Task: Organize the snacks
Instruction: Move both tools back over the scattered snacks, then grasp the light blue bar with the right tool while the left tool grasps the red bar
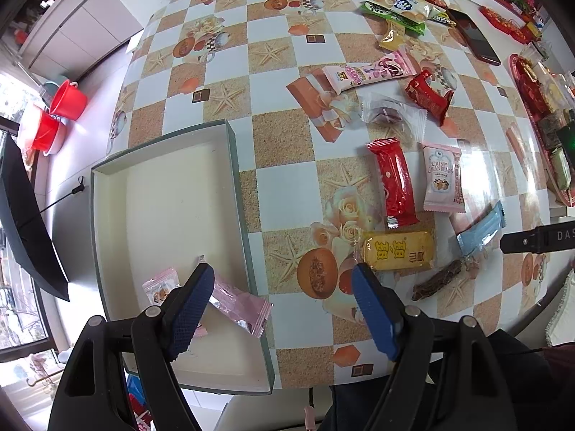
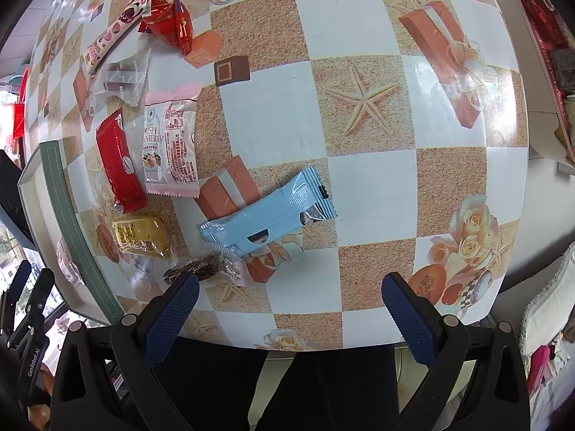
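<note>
Surface point(image 2: 373, 194) has a glossy, smooth vinyl-looking cover; the snack wrappers point(image 2: 269, 217) are shiny plastic film, box point(image 1: 169, 194) matt card.

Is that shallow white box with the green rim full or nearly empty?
Nearly empty. The shallow white box with the green rim holds only two small pink snack packets near one corner; its floor is otherwise bare.

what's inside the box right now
Two pink snack packets lie in the box: a small packet and a larger packet leaning over its rim. The left gripper covers part of the box floor.

Right gripper point(image 2: 289, 309) fingers spread wide above table edge, light blue snack packet point(image 2: 267, 213) ahead, nothing held
</note>
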A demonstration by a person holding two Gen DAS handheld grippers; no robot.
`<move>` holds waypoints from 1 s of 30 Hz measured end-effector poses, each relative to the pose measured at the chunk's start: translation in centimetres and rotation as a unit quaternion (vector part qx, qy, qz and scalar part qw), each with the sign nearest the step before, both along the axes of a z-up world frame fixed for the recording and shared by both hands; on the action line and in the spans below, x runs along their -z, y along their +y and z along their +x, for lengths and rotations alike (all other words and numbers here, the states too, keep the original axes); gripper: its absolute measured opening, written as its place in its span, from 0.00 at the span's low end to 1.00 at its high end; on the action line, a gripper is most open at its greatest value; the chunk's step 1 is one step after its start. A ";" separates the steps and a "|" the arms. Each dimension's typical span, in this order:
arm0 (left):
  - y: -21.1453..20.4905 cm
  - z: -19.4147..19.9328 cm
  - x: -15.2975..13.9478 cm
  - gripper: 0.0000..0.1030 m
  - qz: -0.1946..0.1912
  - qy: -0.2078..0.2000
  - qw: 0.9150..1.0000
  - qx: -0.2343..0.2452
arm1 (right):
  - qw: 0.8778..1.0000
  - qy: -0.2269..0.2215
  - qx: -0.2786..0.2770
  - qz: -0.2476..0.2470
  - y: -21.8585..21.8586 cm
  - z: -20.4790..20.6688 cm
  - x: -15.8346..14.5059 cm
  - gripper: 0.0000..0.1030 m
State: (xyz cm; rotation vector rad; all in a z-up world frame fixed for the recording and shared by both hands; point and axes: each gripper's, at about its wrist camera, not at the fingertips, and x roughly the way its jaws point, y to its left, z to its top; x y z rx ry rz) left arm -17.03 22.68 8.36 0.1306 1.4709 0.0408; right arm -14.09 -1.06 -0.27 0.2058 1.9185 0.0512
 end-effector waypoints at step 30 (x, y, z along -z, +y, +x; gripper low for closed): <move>-0.9 0.4 2.2 0.79 -0.041 0.034 0.999 -0.013 | 0.997 0.048 0.065 -0.016 -4.9 -4.5 3.4 0.99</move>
